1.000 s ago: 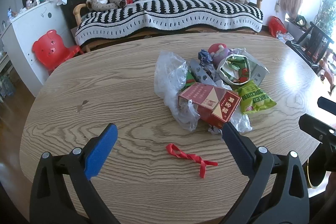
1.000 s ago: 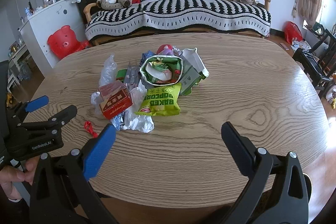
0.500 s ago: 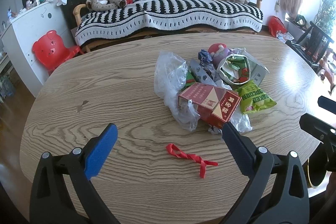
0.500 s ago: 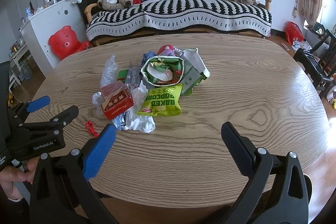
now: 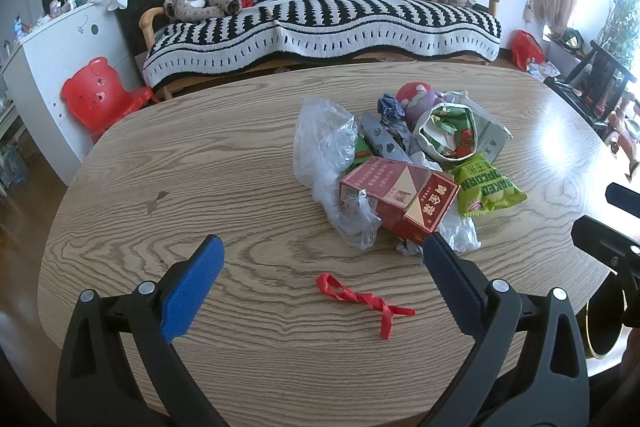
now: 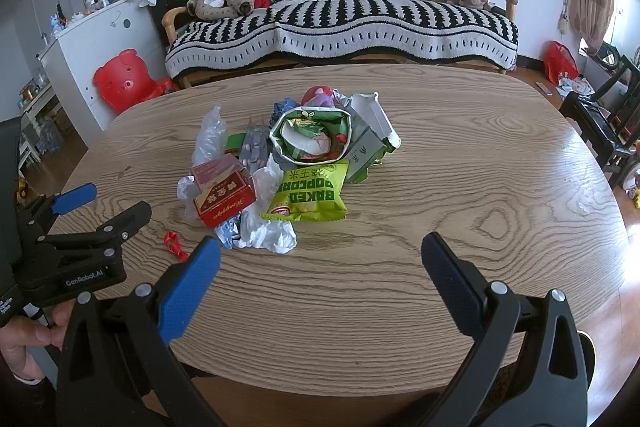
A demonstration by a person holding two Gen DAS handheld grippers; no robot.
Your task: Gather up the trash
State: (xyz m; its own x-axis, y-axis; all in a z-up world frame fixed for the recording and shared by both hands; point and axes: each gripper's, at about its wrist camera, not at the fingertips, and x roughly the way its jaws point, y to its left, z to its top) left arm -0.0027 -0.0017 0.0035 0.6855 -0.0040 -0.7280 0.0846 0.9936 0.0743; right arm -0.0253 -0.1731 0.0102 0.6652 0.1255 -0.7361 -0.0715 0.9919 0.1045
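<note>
Nothing had moved: both the left gripper and right gripper stayed spread wide (empty) short of the trash pile.

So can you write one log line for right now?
left tool: open, over ribbon | right tool: open, empty | trash pile: untouched on table
</note>
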